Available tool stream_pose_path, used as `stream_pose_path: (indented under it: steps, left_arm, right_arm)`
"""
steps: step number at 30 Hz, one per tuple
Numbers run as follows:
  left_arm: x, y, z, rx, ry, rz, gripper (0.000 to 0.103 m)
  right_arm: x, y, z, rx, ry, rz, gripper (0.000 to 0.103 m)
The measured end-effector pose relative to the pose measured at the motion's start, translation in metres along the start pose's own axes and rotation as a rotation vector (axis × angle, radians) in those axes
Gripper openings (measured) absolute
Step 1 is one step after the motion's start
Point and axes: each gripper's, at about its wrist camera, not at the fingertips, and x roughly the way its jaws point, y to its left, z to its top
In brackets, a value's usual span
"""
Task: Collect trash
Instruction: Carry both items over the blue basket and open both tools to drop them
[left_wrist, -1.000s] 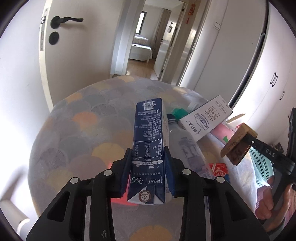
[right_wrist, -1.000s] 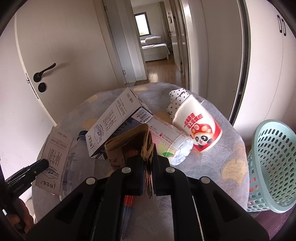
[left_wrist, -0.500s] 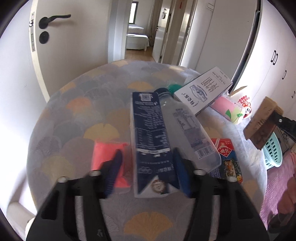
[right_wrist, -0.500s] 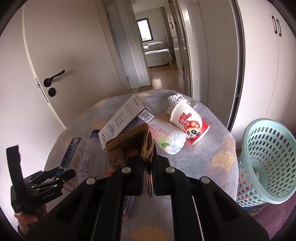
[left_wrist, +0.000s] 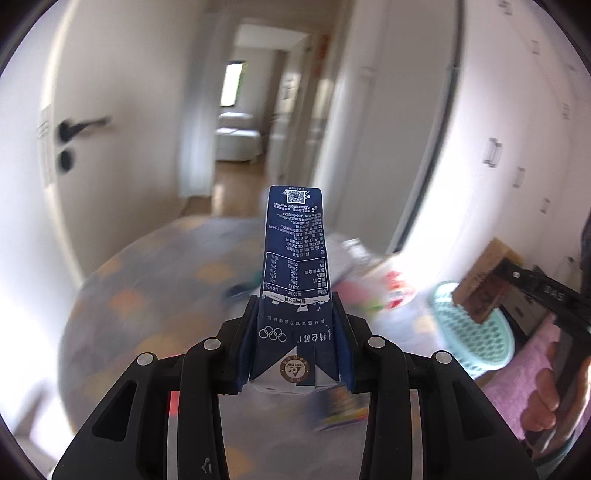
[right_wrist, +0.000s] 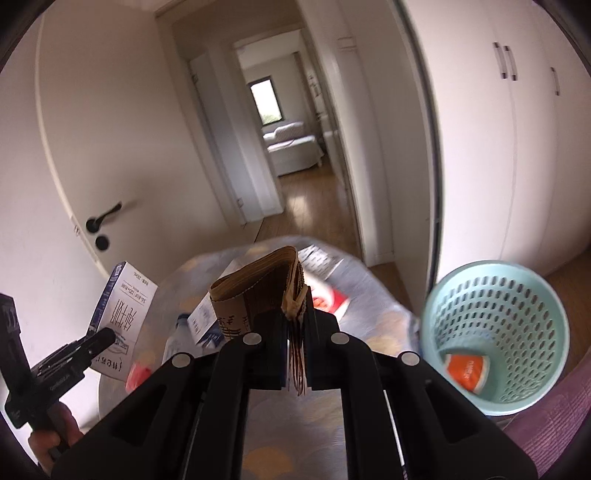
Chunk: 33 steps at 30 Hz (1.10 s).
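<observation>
My left gripper (left_wrist: 295, 325) is shut on a dark blue milk carton (left_wrist: 293, 258) and holds it up above the round table (left_wrist: 140, 295). The carton also shows in the right wrist view (right_wrist: 122, 317), with the left gripper (right_wrist: 99, 338) at the far left. My right gripper (right_wrist: 295, 325) is shut on a folded piece of brown cardboard (right_wrist: 258, 291), held above the table to the left of the teal trash basket (right_wrist: 495, 332). The cardboard also shows in the left wrist view (left_wrist: 484, 288), in front of the basket (left_wrist: 476, 332).
An orange item (right_wrist: 465, 371) lies at the bottom of the basket. More trash lies on the patterned tablecloth, blurred: a pink-green piece (left_wrist: 362, 295) and a red packet (right_wrist: 332, 301). White doors and wardrobes stand behind; a hallway leads to a bedroom.
My left gripper opened around the carton on the table half a second ago, then shut on it and lifted it. My right gripper rose and swung toward the basket with the cardboard.
</observation>
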Motion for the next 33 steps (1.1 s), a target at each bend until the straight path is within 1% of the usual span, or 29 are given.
stream_pose_path:
  steps: [2, 5, 9, 12, 15, 19, 21, 24, 27, 29, 31, 32, 33]
  left_arm:
    - [0.007, -0.026, 0.007, 0.037, -0.005, -0.055, 0.035]
    - [0.025, -0.07, 0.015, 0.09, 0.008, -0.138, 0.035]
    - [0.059, -0.133, 0.02, 0.156, 0.044, -0.245, 0.035]
    - [0.084, -0.167, 0.019, 0.159, 0.088, -0.317, 0.035]
    - [0.112, -0.195, 0.014, 0.159, 0.139, -0.366, 0.035]
    - [0.15, -0.225, 0.006, 0.17, 0.211, -0.4, 0.035]
    - [0.168, -0.239, 0.001, 0.184, 0.242, -0.402, 0.035]
    - [0.187, -0.254, -0.008, 0.183, 0.288, -0.43, 0.035]
    - [0.201, -0.268, -0.015, 0.197, 0.311, -0.438, 0.035]
    - [0.212, -0.275, -0.018, 0.201, 0.327, -0.441, 0.035]
    - [0.22, -0.279, -0.02, 0.198, 0.339, -0.441, 0.035]
    - [0.225, -0.28, -0.022, 0.194, 0.348, -0.439, 0.035]
    - [0.226, -0.278, -0.023, 0.192, 0.352, -0.441, 0.035]
  right_arm:
    - [-0.011, -0.019, 0.007, 0.032, -0.028, -0.037, 0.005]
    - [-0.023, -0.048, 0.015, 0.063, -0.059, -0.136, 0.005]
    - [-0.029, -0.091, 0.018, 0.123, -0.063, -0.231, 0.005]
    - [-0.027, -0.121, 0.016, 0.156, -0.06, -0.311, 0.005]
    - [-0.017, -0.151, 0.012, 0.199, -0.03, -0.368, 0.005]
    - [0.005, -0.191, -0.001, 0.281, 0.049, -0.406, 0.005]
    - [0.016, -0.205, -0.006, 0.304, 0.083, -0.421, 0.005]
    - [0.028, -0.223, -0.016, 0.339, 0.122, -0.447, 0.005]
    - [0.04, -0.231, -0.021, 0.348, 0.153, -0.461, 0.007]
    - [0.045, -0.239, -0.028, 0.366, 0.18, -0.456, 0.015]
    - [0.048, -0.244, -0.031, 0.368, 0.192, -0.463, 0.019]
    - [0.049, -0.244, -0.032, 0.365, 0.198, -0.473, 0.027]
    - [0.049, -0.244, -0.033, 0.366, 0.2, -0.472, 0.032]
